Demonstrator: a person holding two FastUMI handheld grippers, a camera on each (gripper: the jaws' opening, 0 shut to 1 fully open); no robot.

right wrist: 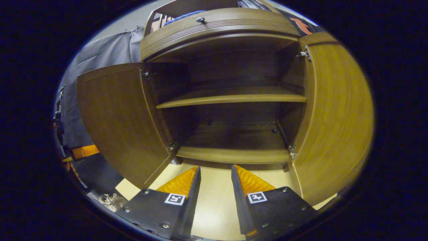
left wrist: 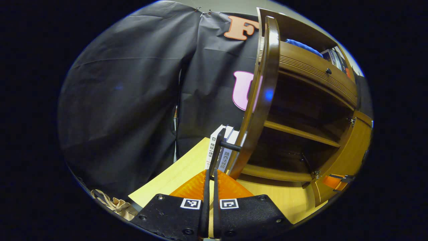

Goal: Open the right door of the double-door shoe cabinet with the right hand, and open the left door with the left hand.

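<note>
On the pale floor [right wrist: 214, 201] the shoe cabinet [right wrist: 230, 100] stands with both doors swung wide — your task looks essentially done. Your left gripper [left wrist: 210, 174] is clamped on the left door's handle [left wrist: 230, 146]; your right gripper [right wrist: 215, 177] hangs spread, holding nothing.

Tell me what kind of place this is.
Most likely a staged recording booth, not a lived-in home: black cloth hangs as the wall, and a wooden shoe cabinet stands on a pale board, both doors open, its shelves bare. Books stand beside it.
</note>
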